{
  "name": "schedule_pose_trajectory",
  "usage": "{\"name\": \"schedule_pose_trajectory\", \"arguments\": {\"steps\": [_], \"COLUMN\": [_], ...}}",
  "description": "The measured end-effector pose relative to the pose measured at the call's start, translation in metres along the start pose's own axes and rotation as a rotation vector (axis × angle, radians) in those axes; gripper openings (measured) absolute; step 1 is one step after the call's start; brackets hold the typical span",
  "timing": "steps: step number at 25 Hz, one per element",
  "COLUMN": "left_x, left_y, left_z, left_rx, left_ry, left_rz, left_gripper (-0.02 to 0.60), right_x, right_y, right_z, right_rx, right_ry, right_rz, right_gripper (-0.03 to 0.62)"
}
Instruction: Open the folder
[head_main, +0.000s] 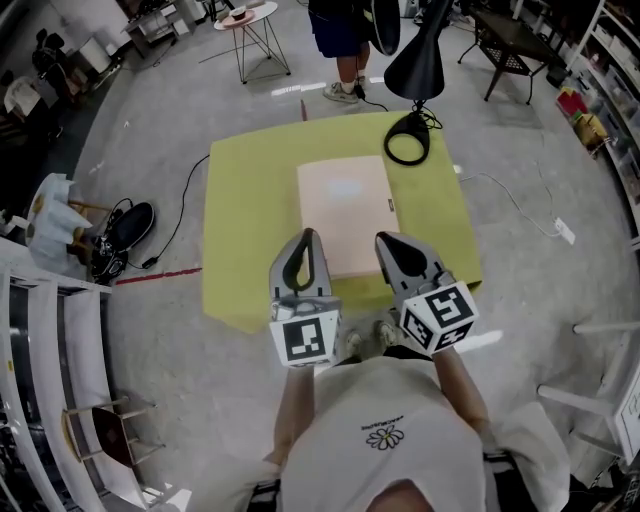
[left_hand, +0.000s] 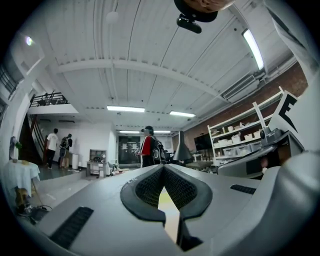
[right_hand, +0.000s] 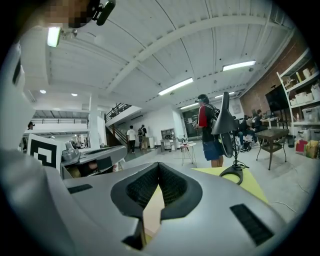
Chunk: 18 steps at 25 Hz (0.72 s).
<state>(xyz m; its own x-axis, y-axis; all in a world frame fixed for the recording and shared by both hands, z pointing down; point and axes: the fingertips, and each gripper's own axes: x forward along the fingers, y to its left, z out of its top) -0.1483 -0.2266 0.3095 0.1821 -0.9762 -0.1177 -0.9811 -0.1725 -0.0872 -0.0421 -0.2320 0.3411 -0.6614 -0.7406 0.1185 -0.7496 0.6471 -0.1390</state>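
Note:
A pale pink folder (head_main: 345, 212) lies closed in the middle of a yellow-green table (head_main: 240, 220). My left gripper (head_main: 308, 238) hovers over the folder's near left corner, jaws shut with nothing in them. My right gripper (head_main: 385, 243) hangs over the near right corner, also shut and empty. In the left gripper view the left gripper (left_hand: 163, 167) looks level across the room, with a sliver of table showing under the jaws. In the right gripper view the right gripper (right_hand: 158, 165) points the same way, and a strip of the folder (right_hand: 152, 212) shows below its jaws.
A black desk lamp (head_main: 415, 75) stands at the table's far right edge on its ring base (head_main: 407, 140). A person (head_main: 340, 45) stands beyond the table. A small round side table (head_main: 250, 25) is further back. Cables and gear (head_main: 125, 235) lie on the floor to the left.

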Motion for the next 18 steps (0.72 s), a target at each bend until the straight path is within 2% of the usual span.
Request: {"name": "schedule_pose_trajectory", "arguments": {"steps": [2,4,6,9,11,12,14,18], "left_x": [0.001,0.004,0.008,0.012,0.016,0.018,0.021,0.026], "left_y": [-0.004,-0.006,-0.007,-0.013,-0.017,-0.019,-0.021,-0.03], "left_z": [-0.006,-0.003,0.001,0.0,-0.003,-0.004,-0.009,-0.019], "left_rx": [0.032,0.032,0.014,0.007,0.035,0.048,0.062,0.066], "left_ry": [0.017,0.011,-0.006,-0.004,0.01,0.017,0.037,0.067], "left_rz": [-0.01,-0.004,0.008,-0.004,-0.036,-0.048,-0.062,-0.081], "left_gripper": [0.014,0.014,0.014,0.015,0.015,0.015,0.015,0.015], "right_x": [-0.002,-0.004,-0.004,-0.003,-0.002,-0.002,-0.003,-0.01], "right_y": [-0.004,-0.008,-0.015,-0.031,-0.043,-0.05,-0.068,-0.1], "right_z": [0.003,0.008,0.008,-0.002,-0.009,-0.014,-0.032,-0.083], "right_rx": [0.007,0.033,0.108,0.269,0.39,0.464,0.613,0.842], "right_ry": [-0.016,-0.05,-0.067,-0.06,-0.065,-0.071,-0.077,-0.036], "right_rz": [0.002,0.009,0.024,0.058,0.082,0.087,0.082,0.041], "right_gripper": [0.012,0.012,0.012,0.014,0.091,0.095,0.112,0.121]}}
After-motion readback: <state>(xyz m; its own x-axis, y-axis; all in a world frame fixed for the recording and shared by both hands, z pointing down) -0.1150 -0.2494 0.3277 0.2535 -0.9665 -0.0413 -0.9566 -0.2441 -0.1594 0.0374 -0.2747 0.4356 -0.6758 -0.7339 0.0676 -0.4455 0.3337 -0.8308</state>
